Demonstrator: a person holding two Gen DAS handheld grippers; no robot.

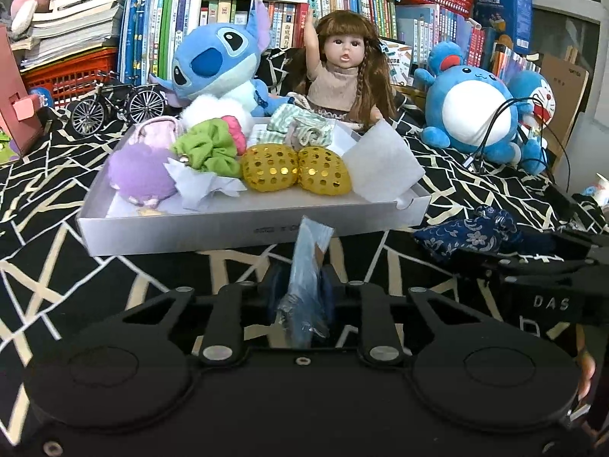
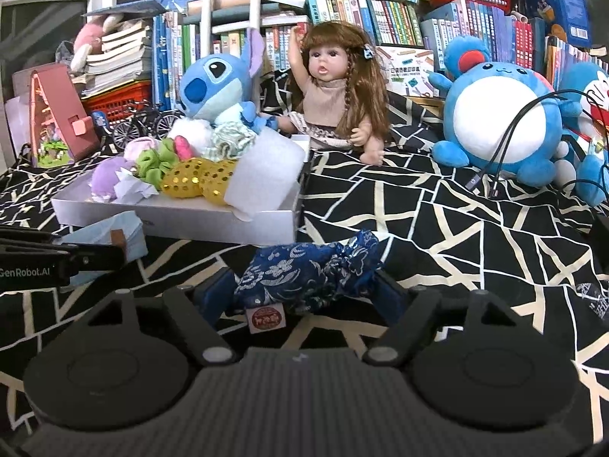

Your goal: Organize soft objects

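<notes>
Cluttered bookshelf backdrop, black cloth with cream geometric lines point(image 2: 437, 228) over counter. Left tool point(image 1: 304, 285) clamped tight on thin pale-blue plastic-wrapped packet point(image 1: 308, 262), held just before shallow white cardboard tray point(image 1: 243, 228). Right tool point(image 2: 308, 289) jaws around dark-blue floral brocade pouch point(image 2: 308, 270), pads pressing its ends; fabric bunched, silvery pattern, small red tag. Judgement: lift both clear of tray wall, set down in bare front strip, beside gold sequinned round cushions point(image 1: 297, 169).
</notes>
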